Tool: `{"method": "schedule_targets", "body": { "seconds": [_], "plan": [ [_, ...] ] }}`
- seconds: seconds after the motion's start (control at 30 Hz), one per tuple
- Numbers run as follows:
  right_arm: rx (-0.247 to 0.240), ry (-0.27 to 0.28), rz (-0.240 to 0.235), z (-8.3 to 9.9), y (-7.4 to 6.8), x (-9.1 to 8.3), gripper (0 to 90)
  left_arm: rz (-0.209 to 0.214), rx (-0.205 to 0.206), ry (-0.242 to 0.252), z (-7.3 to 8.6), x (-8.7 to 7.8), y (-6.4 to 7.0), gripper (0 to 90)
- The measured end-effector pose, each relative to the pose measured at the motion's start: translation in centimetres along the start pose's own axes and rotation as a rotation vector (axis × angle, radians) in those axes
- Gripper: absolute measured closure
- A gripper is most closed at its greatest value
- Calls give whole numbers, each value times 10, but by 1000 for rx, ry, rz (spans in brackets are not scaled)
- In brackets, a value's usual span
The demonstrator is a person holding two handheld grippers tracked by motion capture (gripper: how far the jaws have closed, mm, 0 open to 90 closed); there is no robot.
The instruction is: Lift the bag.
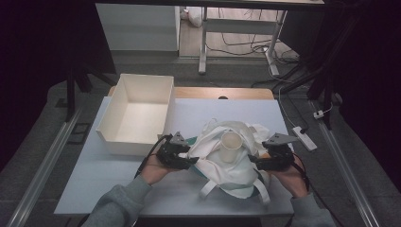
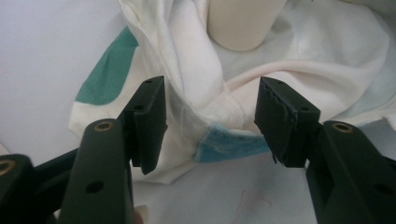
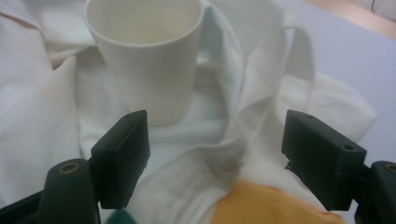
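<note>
A crumpled white cloth (image 1: pixel 227 161) with teal, blue and orange patches lies on the table, its straps trailing toward the front edge. A white paper cup (image 1: pixel 231 145) stands upright on top of it. My left gripper (image 1: pixel 191 160) is open at the cloth's left edge; in the left gripper view its jaws straddle a raised fold (image 2: pixel 205 100) near the blue patch (image 2: pixel 229 144). My right gripper (image 1: pixel 252 161) is open at the cloth's right side, jaws spread over the cloth (image 3: pixel 196 172) just in front of the cup (image 3: pixel 144 51), beside an orange patch (image 3: pixel 266 205).
An open white box (image 1: pixel 137 113) stands at the table's left, just beyond my left gripper. The pale table top (image 1: pixel 118 184) has bare room at the front left. Table legs and cables (image 1: pixel 246 47) lie on the floor beyond the far edge.
</note>
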State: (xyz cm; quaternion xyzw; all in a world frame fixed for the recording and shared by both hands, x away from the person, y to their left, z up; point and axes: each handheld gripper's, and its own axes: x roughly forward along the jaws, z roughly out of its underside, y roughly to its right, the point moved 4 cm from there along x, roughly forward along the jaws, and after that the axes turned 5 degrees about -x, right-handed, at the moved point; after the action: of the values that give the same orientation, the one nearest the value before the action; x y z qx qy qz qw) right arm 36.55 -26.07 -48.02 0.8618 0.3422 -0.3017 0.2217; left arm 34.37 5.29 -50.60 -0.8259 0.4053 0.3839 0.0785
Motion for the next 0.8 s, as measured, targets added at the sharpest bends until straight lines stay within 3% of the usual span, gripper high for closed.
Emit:
{"method": "schedule_targets", "body": {
  "seconds": [0.07,0.17,0.27,0.33,0.5,0.63,0.8],
  "plan": [
    [12,-37,2,0,-5,4,233,6,-6,-7,2,0,-1,461],
    [-11,-105,10,0,-12,7,239,8,-7,-18,4,1,-3,489],
    [-31,-175,42,4,-17,8,264,8,-4,-32,7,2,-4,527],
    [-20,-204,69,7,-15,7,287,11,-3,-40,8,2,-4,564],
    [17,-213,117,10,-4,-5,440,13,13,-58,10,3,-6,616],
    [0,-279,180,18,7,-9,595,11,16,-59,11,3,-6,641],
    [74,-274,114,32,20,-4,747,6,36,-53,11,3,-5,684]
  ]
}}
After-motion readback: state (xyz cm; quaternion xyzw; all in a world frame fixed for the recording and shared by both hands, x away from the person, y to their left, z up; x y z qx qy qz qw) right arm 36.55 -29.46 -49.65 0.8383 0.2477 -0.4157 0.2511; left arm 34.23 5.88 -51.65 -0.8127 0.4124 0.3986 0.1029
